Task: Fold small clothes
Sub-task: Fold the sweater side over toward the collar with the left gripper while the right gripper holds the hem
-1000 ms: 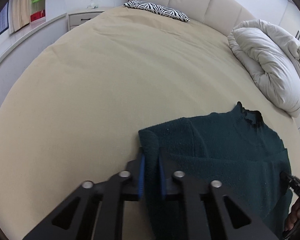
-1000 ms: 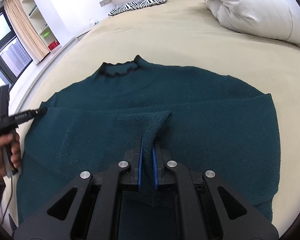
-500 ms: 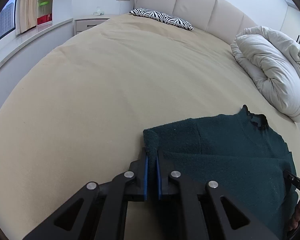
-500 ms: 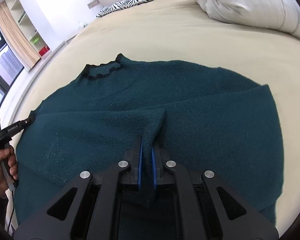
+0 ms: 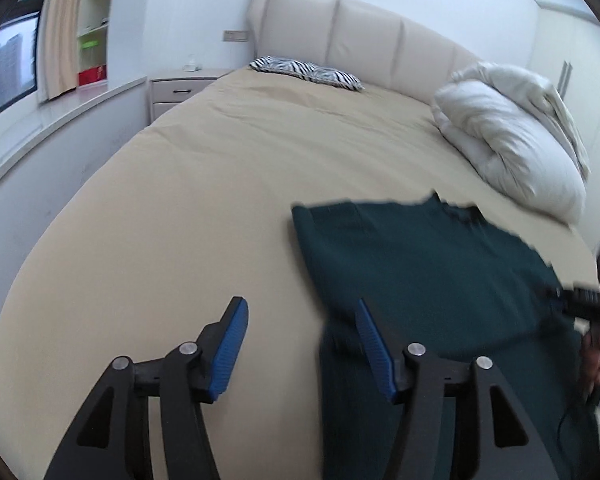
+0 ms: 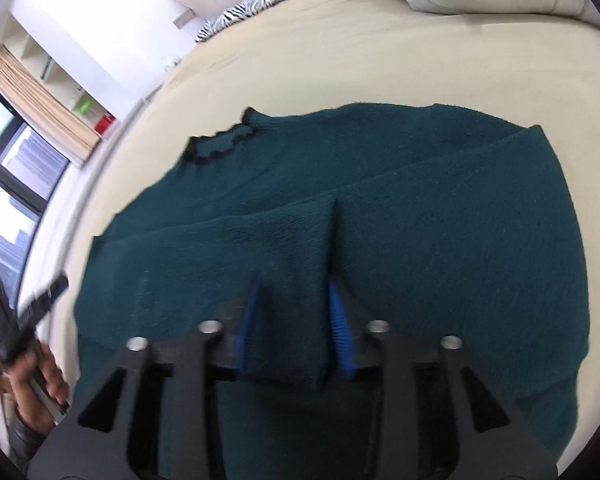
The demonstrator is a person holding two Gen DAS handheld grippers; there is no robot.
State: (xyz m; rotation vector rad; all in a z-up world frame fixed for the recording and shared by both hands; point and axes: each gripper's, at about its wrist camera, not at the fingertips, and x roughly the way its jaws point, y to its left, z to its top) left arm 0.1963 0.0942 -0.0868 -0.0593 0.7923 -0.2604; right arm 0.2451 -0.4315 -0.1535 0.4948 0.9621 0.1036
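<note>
A dark green knit sweater [image 6: 380,216] lies flat on the beige bed [image 5: 180,208], its black-trimmed collar [image 6: 224,144] towards the headboard and its lower part folded up over the body. My right gripper [image 6: 294,284] sits low over the folded layer. Its jaws are opening, and a raised ridge of the knit still stands loosely between the blue pads [image 6: 340,320]. My left gripper [image 5: 299,301] hovers at the left edge of the sweater [image 5: 420,272]. Its jaws are opening too, with only bed sheet between them, and its right finger overlaps the sweater's edge.
A bunched white duvet [image 5: 512,144] lies at the bed's right side, beyond the collar. A zebra-print pillow [image 5: 308,72] rests against the padded headboard [image 5: 364,36]. A nightstand [image 5: 180,88] and a long white ledge [image 5: 40,128] run along the left.
Both grippers were shut on pinched folds of the sweater and have let go. The left one has drawn back off the sweater's edge; the right has stayed over the fold and rolled a little.
</note>
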